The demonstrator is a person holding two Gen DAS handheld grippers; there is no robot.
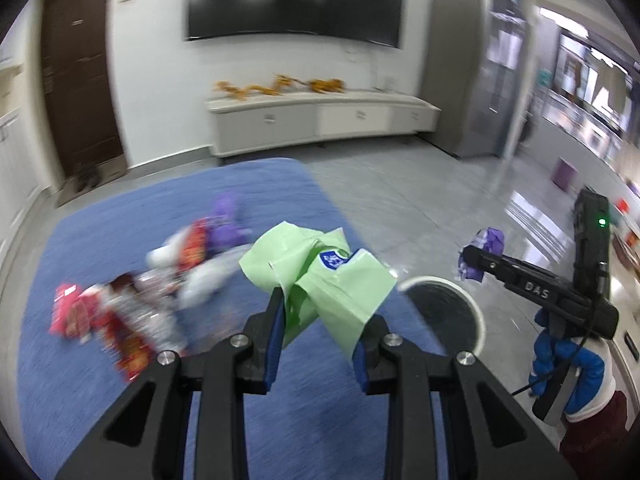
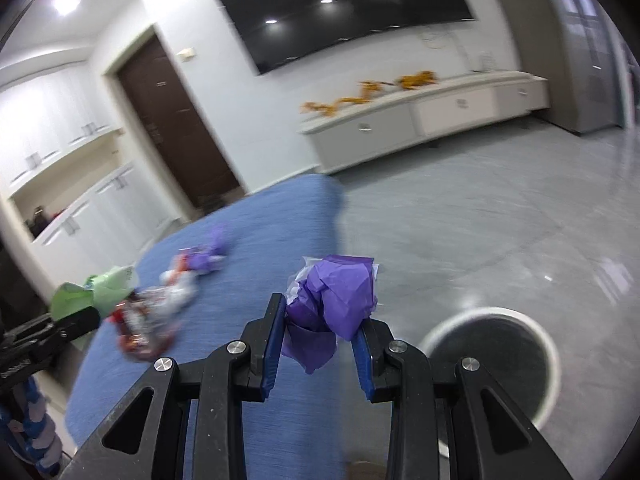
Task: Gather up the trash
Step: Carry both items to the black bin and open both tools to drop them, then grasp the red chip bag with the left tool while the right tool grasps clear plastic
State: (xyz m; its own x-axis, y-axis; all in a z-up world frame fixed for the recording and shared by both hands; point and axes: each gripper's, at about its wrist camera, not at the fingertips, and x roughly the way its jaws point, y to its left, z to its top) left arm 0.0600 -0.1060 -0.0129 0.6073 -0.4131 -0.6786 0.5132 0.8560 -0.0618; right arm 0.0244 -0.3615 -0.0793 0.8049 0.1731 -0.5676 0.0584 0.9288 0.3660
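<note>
Left tool pinching green wrapper, frame centre; right tool pinching purple wrapper. Bin lower right. Risk: loose grip, light wrappers flutter past rim.

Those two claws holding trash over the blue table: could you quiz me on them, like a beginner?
1. True or false: the left gripper holds a green wrapper.
2. What colour is the crumpled wrapper in the right gripper?
3. Which is left on the blue table? A) a heap of wrappers B) a stack of plates C) a laptop

Key: 1 true. 2 purple. 3 A. The white-rimmed bin stands on the floor beside the table.
</note>
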